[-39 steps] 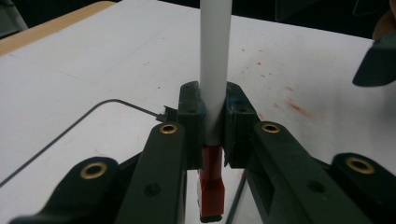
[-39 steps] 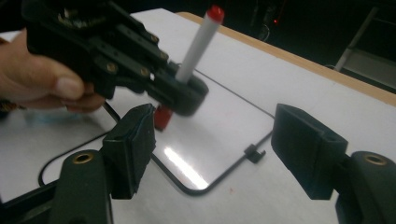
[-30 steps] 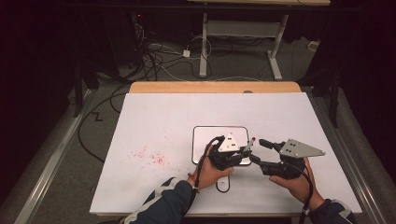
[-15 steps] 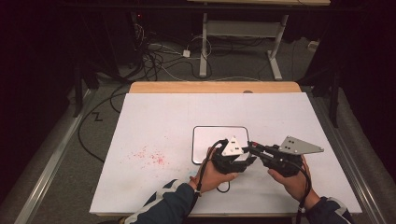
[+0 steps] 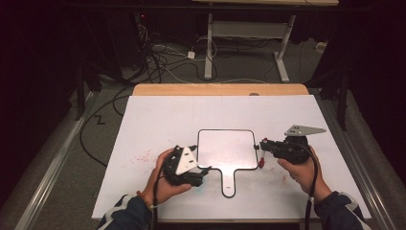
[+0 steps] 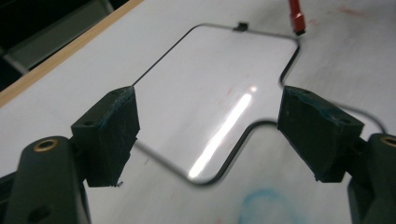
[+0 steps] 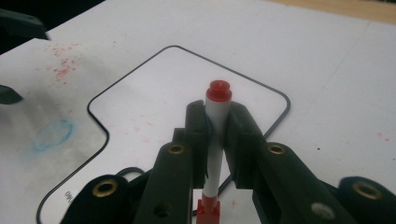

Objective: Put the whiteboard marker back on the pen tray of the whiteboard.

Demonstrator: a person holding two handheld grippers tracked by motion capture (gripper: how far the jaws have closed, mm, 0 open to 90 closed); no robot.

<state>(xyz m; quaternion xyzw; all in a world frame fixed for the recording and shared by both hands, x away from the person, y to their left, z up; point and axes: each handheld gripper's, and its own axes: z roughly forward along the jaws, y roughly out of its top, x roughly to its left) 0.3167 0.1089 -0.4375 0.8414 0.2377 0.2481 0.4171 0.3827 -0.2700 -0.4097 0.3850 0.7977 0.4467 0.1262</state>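
A small white board (image 5: 225,148) with a black rim and a short handle lies flat on the white table. My right gripper (image 5: 264,145) is at the board's right edge, shut on a white marker (image 5: 262,162) with red ends. In the right gripper view the marker (image 7: 217,121) stands upright between the pads, and the right gripper (image 7: 217,116) clamps its barrel. My left gripper (image 5: 197,171) sits at the board's lower left corner. Its jaws have just been opening and now stand wide, with nothing between them in the left gripper view (image 6: 210,126). The marker's red end (image 6: 295,16) shows beyond the board.
Red specks (image 5: 143,155) mark the white table (image 5: 191,115) left of the board, and a blue smudge (image 6: 266,205) lies near the handle. A wooden strip (image 5: 220,89) edges the far side. Cables and desk legs (image 5: 209,48) are on the floor beyond.
The two grippers were together over the board's lower right. My left gripper has opened and moved away to the left. The right gripper has shut on the marker and shifted right.
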